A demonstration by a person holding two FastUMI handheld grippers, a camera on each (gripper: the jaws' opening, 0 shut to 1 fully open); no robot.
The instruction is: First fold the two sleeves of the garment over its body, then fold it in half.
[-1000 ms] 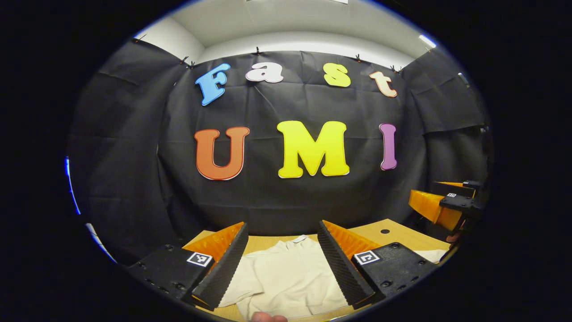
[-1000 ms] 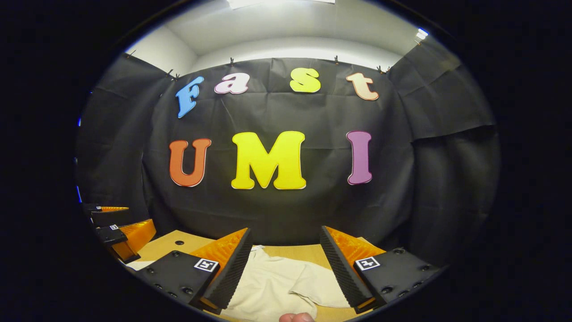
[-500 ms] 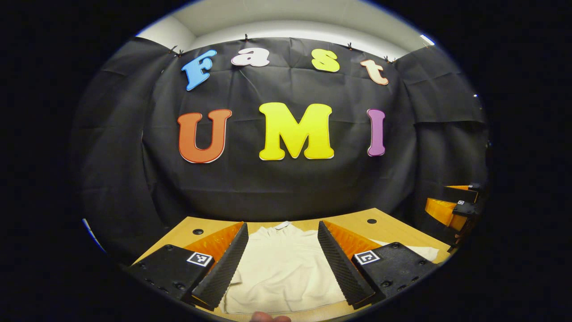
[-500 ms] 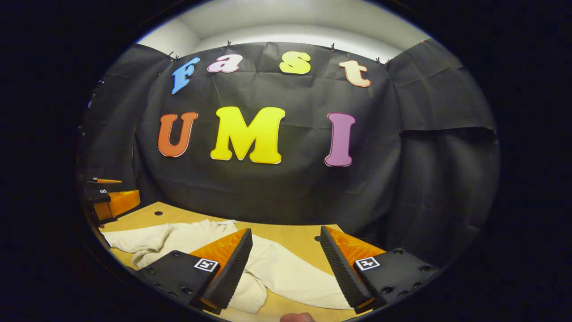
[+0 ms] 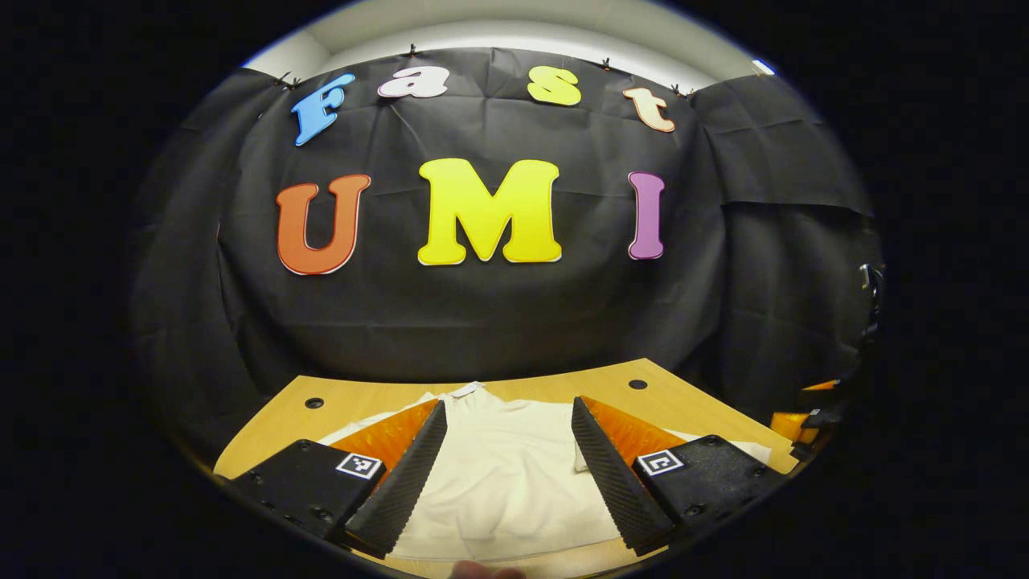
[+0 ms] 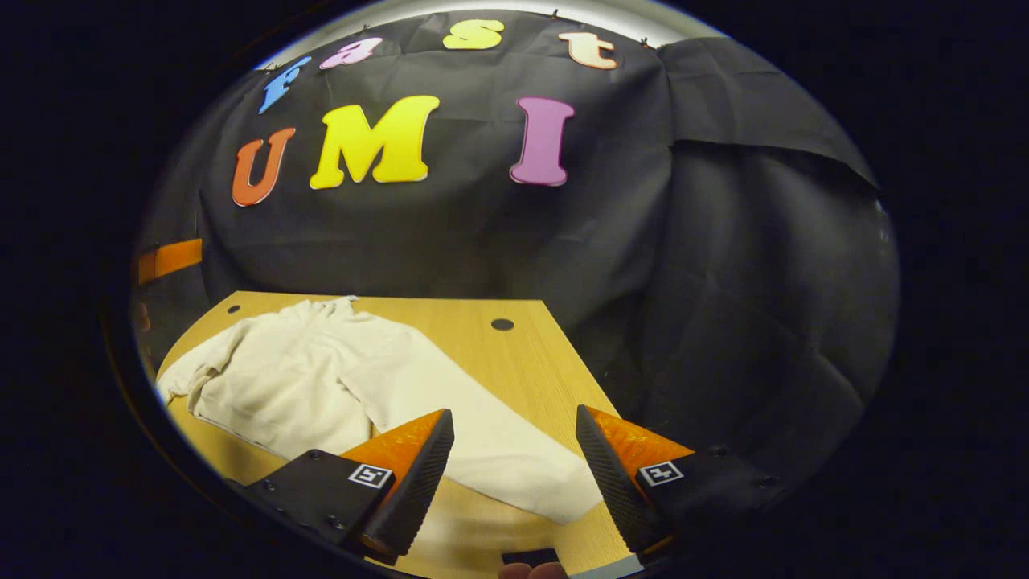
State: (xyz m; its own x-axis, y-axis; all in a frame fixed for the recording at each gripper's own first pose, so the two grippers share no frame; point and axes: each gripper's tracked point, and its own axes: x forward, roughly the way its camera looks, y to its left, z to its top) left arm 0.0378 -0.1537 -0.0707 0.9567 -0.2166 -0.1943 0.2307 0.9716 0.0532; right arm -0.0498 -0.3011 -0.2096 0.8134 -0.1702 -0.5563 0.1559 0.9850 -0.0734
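A cream long-sleeved garment [image 6: 273, 378] lies flat on the wooden table [image 6: 514, 354]. One sleeve [image 6: 490, 446] runs out from the body, and its cuff [image 6: 563, 498] ends between my right gripper's fingers. The right gripper [image 6: 513, 414] hovers open above that sleeve end, holding nothing. In the left gripper view the garment's body [image 5: 502, 474] lies between the fingers, with the collar [image 5: 466, 392] at the far side. My left gripper [image 5: 508, 404] is open above the body and grips nothing. The other gripper [image 5: 812, 410] peeks in at the right edge.
The table has small round holes [image 6: 502, 324] near its far corners, and its right edge [image 6: 579, 366] drops off close beside the sleeve. The black cloth wall [image 5: 498, 322] stands right behind the table. An orange part [image 6: 169, 259] shows at the far left.
My right gripper has swung right and tilted down, from over the garment's body to over the sleeve's cuff. The left gripper has tilted down slightly over the body. Both stay open.
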